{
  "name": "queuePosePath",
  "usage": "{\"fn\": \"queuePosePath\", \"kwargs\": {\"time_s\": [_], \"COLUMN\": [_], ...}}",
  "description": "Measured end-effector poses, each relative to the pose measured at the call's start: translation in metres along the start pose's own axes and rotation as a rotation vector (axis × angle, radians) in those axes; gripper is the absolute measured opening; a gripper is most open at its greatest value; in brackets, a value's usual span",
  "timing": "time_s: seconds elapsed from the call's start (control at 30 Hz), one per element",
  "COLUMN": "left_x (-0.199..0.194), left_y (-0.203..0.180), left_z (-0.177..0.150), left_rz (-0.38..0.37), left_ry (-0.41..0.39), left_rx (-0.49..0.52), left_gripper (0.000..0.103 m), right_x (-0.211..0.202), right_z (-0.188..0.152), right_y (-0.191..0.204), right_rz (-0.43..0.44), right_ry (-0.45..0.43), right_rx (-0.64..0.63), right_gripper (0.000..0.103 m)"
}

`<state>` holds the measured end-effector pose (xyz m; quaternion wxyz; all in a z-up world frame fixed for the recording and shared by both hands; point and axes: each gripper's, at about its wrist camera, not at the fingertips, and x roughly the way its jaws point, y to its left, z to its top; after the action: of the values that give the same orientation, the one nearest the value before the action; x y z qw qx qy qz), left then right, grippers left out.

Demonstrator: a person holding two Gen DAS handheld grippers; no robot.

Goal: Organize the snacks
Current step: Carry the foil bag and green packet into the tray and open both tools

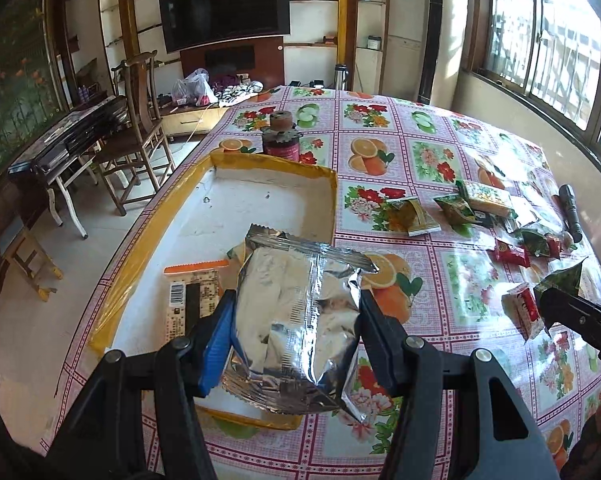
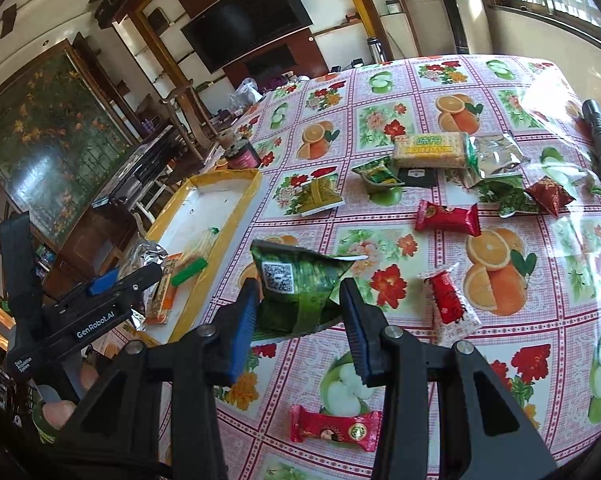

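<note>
My left gripper is shut on a silver foil snack packet and holds it over the near end of a white tray with yellow taped rim. An orange-edged packet with a barcode lies in the tray. My right gripper is shut on a green pyramid-shaped snack packet just above the tablecloth, right of the tray. It shows at the right edge of the left wrist view. The left gripper shows at the left of the right wrist view.
Loose snacks lie on the flowered tablecloth: a biscuit pack, red packets, green packets, a silver one. A black flashlight lies far right. A dark jar stands beyond the tray.
</note>
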<state>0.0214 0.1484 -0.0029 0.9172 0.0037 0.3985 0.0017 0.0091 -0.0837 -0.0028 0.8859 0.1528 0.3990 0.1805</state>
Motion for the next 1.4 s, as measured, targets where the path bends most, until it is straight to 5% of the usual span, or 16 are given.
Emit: {"fn": "queuePosePath", "kwargs": {"time_s": [0.6,1.4], "left_x": [0.018,0.062], "left_y": [0.065,0.089], "left_z": [0.005,0.004], "left_rz": [0.095,0.14], "left_ry": [0.024,0.117], "left_rx": [-0.11,-0.168], "left_gripper": [0.059,0.059], "right_x": [0.104,0.209], "right_z": [0.037,0.06], "right_y": [0.102,0.128], "right_rz": [0.112,0.086], "right_ry": [0.12,0.256], "right_rx": [-0.185,-0.287], "right_gripper": [0.043,0.043]}}
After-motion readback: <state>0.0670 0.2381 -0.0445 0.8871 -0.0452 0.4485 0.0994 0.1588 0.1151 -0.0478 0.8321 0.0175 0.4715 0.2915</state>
